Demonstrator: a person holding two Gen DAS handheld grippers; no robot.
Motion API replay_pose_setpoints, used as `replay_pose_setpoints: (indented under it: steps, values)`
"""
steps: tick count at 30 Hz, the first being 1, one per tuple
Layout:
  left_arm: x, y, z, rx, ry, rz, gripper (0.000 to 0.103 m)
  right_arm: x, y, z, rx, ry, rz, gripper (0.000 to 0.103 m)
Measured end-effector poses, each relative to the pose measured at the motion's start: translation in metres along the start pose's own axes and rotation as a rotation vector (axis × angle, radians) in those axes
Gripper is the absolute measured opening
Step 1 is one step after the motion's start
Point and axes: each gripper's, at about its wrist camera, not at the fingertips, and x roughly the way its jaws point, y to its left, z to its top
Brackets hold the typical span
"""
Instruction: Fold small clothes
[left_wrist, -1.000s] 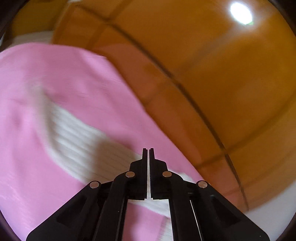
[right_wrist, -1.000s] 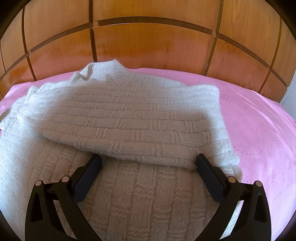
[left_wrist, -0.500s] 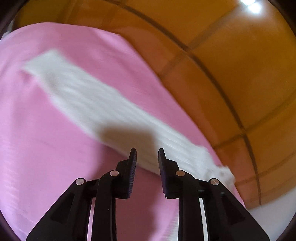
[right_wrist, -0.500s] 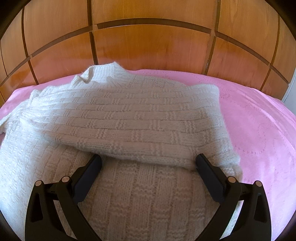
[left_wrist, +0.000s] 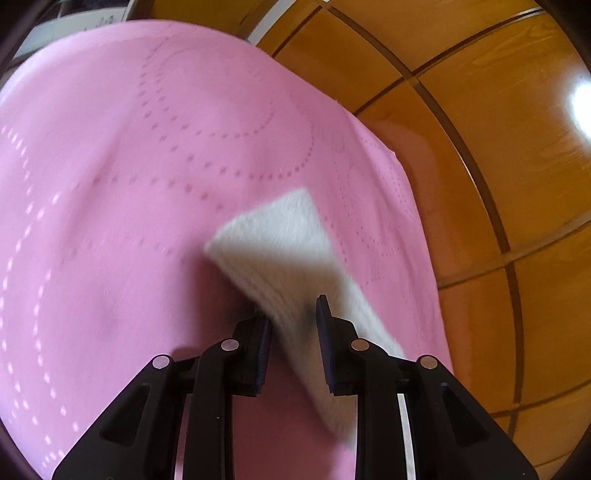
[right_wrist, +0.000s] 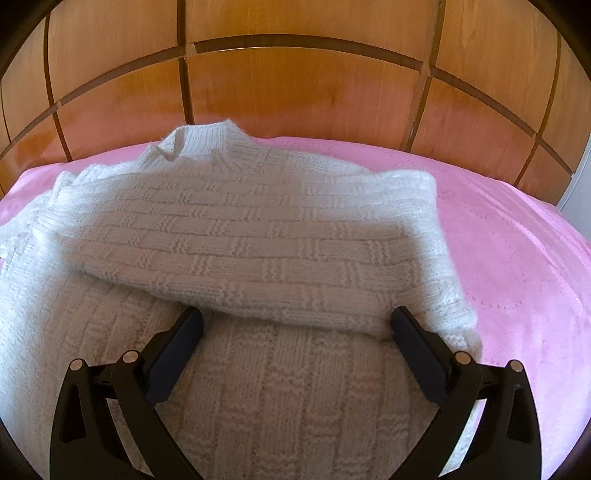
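A white knitted sweater (right_wrist: 240, 229) lies on the pink bedspread (right_wrist: 517, 258), with one sleeve folded across its body. My right gripper (right_wrist: 295, 314) hovers wide open over the sweater's body, its fingertips at the near edge of the folded sleeve. The left wrist view shows the other sleeve (left_wrist: 280, 240) stretched out flat on the bedspread (left_wrist: 110, 184), a little blurred. My left gripper (left_wrist: 291, 317) is low over that sleeve, just short of its free end. Its jaws stand a little apart, the sleeve showing in the gap, and the pads do not press on it.
A glossy wooden headboard (right_wrist: 295, 92) of square panels stands right behind the sweater; it runs along the right side (left_wrist: 498, 147) of the left wrist view. The bedspread stretches out to the left of the sleeve. Something pale (left_wrist: 74, 26) lies beyond the bed's far edge.
My left gripper went from shut to slightly open, rolled, and travelled down along the stretched-out sleeve to near its free end. The right gripper and the sweater stayed still.
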Motion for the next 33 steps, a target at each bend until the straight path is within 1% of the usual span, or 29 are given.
replay_pose_setpoints:
  steps: [1,2,3,5,8,11,13,14,18,20,22,23,25,27,29,30,32,33]
  values:
    - [0.001,-0.003,0.001,0.014,-0.002,0.005,0.022,0.0,0.0,0.0,0.0,0.0,-0.001,0.101]
    - [0.001,-0.009,0.0,0.046,0.002,0.012,0.02,0.0,0.0,0.0,-0.001,0.0,-0.002,0.101]
    - [0.002,-0.014,-0.005,0.066,0.003,0.012,0.009,0.0,0.0,0.0,0.0,0.0,-0.002,0.101]
    - [-0.006,-0.021,-0.011,0.11,-0.008,0.0,0.008,0.0,-0.001,0.0,0.001,-0.001,-0.001,0.101]
    - [-0.024,-0.049,-0.032,0.221,-0.013,-0.061,0.007,0.0,-0.001,0.0,0.001,-0.001,-0.001,0.101]
    - [-0.041,-0.082,-0.062,0.324,0.004,-0.167,0.007,0.0,-0.001,0.0,0.001,-0.001,0.0,0.101]
    - [-0.053,-0.108,-0.093,0.397,0.03,-0.235,0.007,0.0,-0.002,0.0,0.001,-0.001,0.0,0.101]
    - [-0.057,-0.122,-0.113,0.433,0.059,-0.281,0.007,0.0,-0.002,0.0,0.002,-0.001,0.0,0.101]
    - [-0.061,-0.159,-0.178,0.534,0.148,-0.367,0.007,0.0,-0.002,0.001,0.006,-0.002,0.005,0.101]
    - [-0.057,-0.174,-0.218,0.607,0.199,-0.38,0.007,0.0,-0.003,0.001,0.009,-0.002,0.008,0.101]
    - [-0.049,-0.183,-0.245,0.653,0.241,-0.369,0.007,-0.001,-0.004,0.001,0.011,-0.003,0.012,0.101]
    - [-0.043,-0.186,-0.261,0.674,0.274,-0.362,0.007,-0.001,-0.005,0.001,0.013,-0.003,0.014,0.101]
    - [-0.038,-0.186,-0.277,0.705,0.315,-0.354,0.01,-0.001,-0.006,0.001,0.018,-0.003,0.022,0.101]
    - [-0.042,-0.185,-0.289,0.741,0.319,-0.349,0.037,-0.002,-0.007,0.0,0.023,-0.002,0.028,0.101]
    - [-0.051,-0.178,-0.291,0.742,0.322,-0.363,0.047,-0.002,-0.007,0.001,0.025,0.001,0.031,0.101]
    - [-0.057,-0.173,-0.29,0.739,0.315,-0.375,0.047,-0.003,-0.007,0.003,0.025,0.004,0.031,0.101]
    - [-0.066,-0.166,-0.291,0.763,0.299,-0.369,0.047,-0.01,-0.007,0.008,0.041,-0.001,0.029,0.099]
    - [-0.07,-0.16,-0.291,0.777,0.288,-0.366,0.047,-0.015,-0.006,0.01,0.056,-0.012,0.045,0.093]
